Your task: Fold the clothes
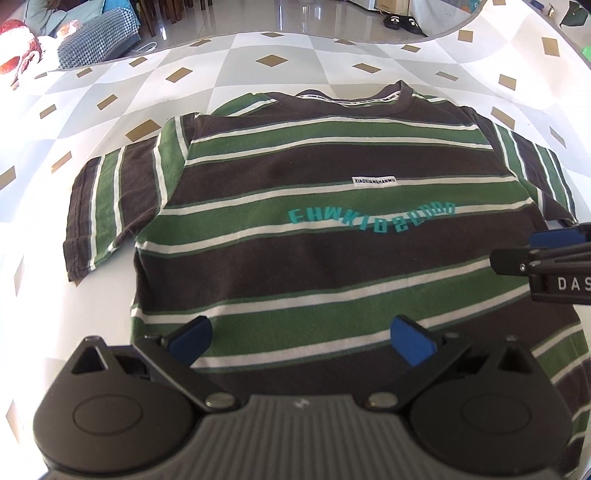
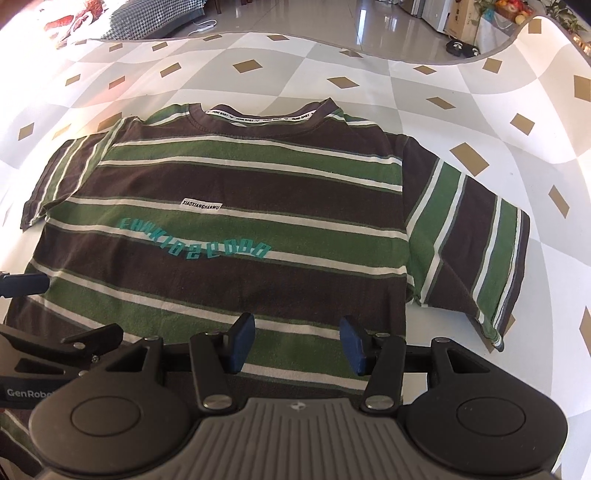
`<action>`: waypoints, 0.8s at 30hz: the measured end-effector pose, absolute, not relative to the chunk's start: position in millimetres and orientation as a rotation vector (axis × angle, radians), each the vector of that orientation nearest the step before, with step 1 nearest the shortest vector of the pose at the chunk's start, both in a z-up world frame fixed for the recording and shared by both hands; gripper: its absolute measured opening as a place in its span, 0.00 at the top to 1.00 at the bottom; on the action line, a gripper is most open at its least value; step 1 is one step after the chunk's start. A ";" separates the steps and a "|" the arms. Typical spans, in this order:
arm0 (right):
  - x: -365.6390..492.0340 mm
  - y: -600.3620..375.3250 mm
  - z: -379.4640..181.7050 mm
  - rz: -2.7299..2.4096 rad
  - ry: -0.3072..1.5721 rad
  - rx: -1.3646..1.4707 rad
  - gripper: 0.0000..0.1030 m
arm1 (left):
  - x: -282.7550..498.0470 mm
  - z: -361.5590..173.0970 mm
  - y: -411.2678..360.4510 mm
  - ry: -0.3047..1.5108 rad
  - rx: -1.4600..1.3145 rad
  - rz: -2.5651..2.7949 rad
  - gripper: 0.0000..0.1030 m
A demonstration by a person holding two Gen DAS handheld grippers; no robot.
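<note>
Lying flat just ahead of and beneath both grippers, the striped T-shirt (image 1: 332, 221) is spread front-up on the diamond-patterned cloth (image 1: 258, 62), collar pointing away from them and hem nearest. The left gripper (image 1: 299, 339) hangs over the hem with its blue pads (image 1: 190, 339) spread wide and nothing between them, only green and brown stripes showing through the gap. The right gripper (image 2: 297, 343) hovers over the hem too, jaws released and parted less widely, pads clear of the fabric as far as can be seen. Only the left wrist view shows the whole sleeve (image 1: 107, 206) beyond that gripper's left finger, lying flat and angled outward; the right wrist view crowds that sleeve to its edge but lays out the opposite sleeve (image 2: 476, 254) fully, past its right finger. Each view catches the other gripper intruding from the side: black linkage and a blue pad over the shirt's edge. The teal lettering (image 2: 195, 247) and the small white label (image 2: 201, 205) lie ahead of both. Farther off, beyond the cloth's far edge, are shiny floor tiles (image 1: 295, 18), black slippers (image 1: 400, 20), a houndstooth cushion (image 1: 96, 44), and, in the right wrist view alone, a box of fruit (image 2: 513, 7).
</note>
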State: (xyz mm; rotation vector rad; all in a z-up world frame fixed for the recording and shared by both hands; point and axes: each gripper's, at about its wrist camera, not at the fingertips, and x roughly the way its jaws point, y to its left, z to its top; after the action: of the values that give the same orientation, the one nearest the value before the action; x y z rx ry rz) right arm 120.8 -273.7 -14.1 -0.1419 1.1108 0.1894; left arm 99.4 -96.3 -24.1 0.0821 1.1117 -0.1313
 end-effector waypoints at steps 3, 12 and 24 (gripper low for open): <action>115.0 -274.0 -16.0 0.190 1.119 -0.123 0.52 | 93.5 -23.9 -99.9 1.113 0.087 -0.132 0.00; 102.6 -271.6 -25.8 0.176 1.127 -0.132 0.52 | 87.0 -33.3 -99.2 1.137 0.115 -0.112 0.00; 101.0 -284.2 -26.2 0.146 1.111 -0.129 0.52 | 82.0 -36.7 -76.6 1.147 0.058 -0.079 0.00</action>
State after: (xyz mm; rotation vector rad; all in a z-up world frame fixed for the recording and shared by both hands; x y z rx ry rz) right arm 101.0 -284.2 -26.2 -0.1289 1.1107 0.1462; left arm 82.0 -76.6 -36.7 0.0579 1.1473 -0.0794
